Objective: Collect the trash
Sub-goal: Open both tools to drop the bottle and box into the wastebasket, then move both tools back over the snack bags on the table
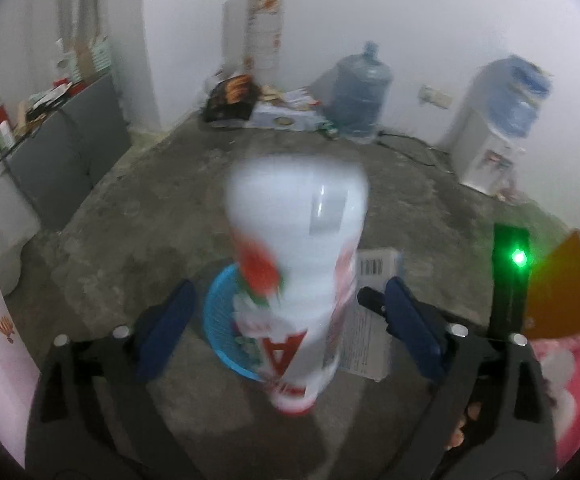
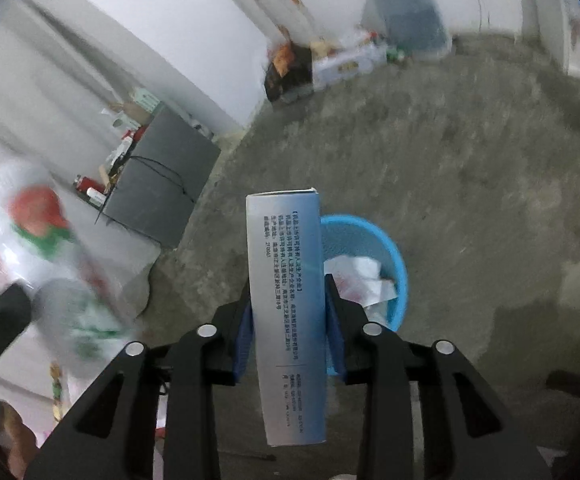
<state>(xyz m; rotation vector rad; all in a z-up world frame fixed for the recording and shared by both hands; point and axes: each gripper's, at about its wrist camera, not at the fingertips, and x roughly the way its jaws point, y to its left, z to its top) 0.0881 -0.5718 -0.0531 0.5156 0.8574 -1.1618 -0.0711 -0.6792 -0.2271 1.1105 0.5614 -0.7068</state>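
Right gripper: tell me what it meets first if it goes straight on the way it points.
Probably the blue basket on the floor, just beyond the box between its fingers; depth is hard to judge.

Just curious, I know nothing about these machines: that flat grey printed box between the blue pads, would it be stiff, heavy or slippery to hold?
The box looks like thin printed card: probably light and fairly stiff, though a hard squeeze might dent it. Its smooth face seems somewhat slippery. It stands on end in the right gripper, much of it above the pads, so it could tilt.
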